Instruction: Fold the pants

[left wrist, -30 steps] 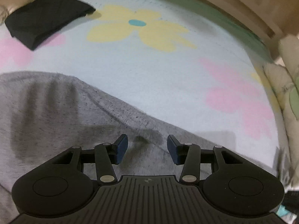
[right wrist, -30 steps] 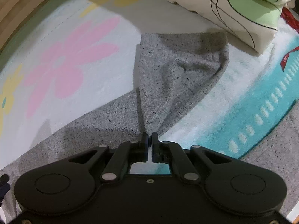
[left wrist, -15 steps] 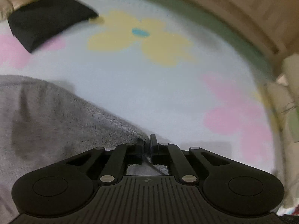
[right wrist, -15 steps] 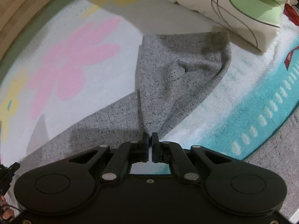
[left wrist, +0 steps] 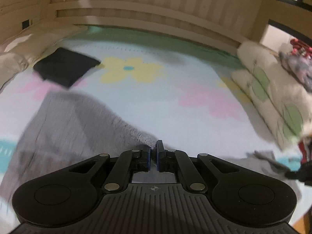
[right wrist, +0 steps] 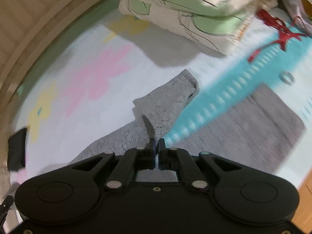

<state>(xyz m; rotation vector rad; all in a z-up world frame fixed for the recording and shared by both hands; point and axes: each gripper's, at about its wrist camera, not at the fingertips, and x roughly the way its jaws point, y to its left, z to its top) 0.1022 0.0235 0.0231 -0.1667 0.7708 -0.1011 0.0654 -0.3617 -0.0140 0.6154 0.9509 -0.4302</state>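
The grey pants point(left wrist: 64, 128) lie on a flowered bed sheet point(left wrist: 175, 85). My left gripper point(left wrist: 153, 148) is shut on an edge of the grey pants and holds it lifted off the sheet. My right gripper point(right wrist: 157, 146) is shut on another part of the grey pants point(right wrist: 167, 105), near a leg end that hangs folded over in front of it. More grey fabric point(right wrist: 253, 120) lies flat to the right in the right wrist view. Both views are blurred by motion.
A folded black garment point(left wrist: 64, 68) lies at the far left of the bed, also seen in the right wrist view point(right wrist: 17, 152). Cream and green pillows point(left wrist: 273, 97) stack at the right, shown too in the right wrist view point(right wrist: 195, 7). A wooden bed frame point(left wrist: 156, 19) runs behind.
My left gripper closed on the pants edge and lifted it. Both grippers rose and pulled the fabric up and back; the leg end now hangs folded.
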